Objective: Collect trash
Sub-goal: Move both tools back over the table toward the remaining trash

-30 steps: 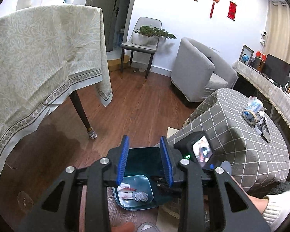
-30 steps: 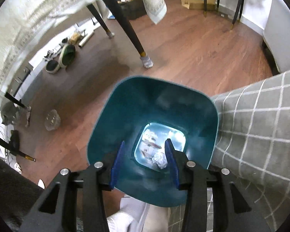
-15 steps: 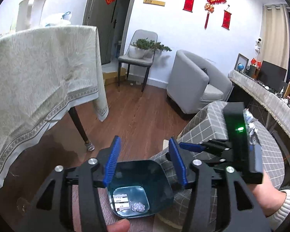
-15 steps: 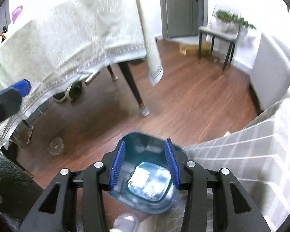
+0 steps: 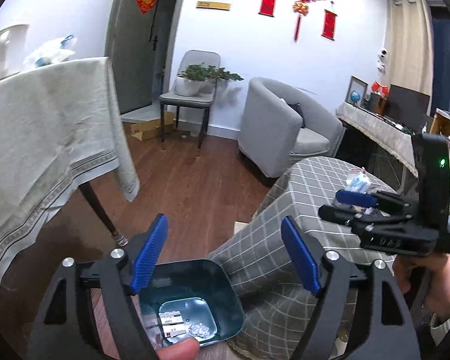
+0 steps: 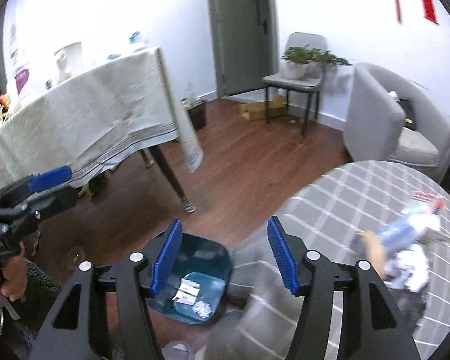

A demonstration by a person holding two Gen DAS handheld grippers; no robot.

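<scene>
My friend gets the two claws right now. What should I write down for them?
Left claw: open, nothing in it; its jaws have just been opening.
Right claw: open, nothing in it; just been opening too.
The teal bin is on the floor beside the checked table. It already holds a crumpled foil ball and small paper wrappers.
Left to do: the pile of trash on the checked table.

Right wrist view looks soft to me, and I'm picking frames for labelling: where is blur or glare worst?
Right wrist view: the litter on the grey checked tablecloth is motion-smeared, the white wall overexposed; left wrist view: sharp, only fisheye-bent.
</scene>
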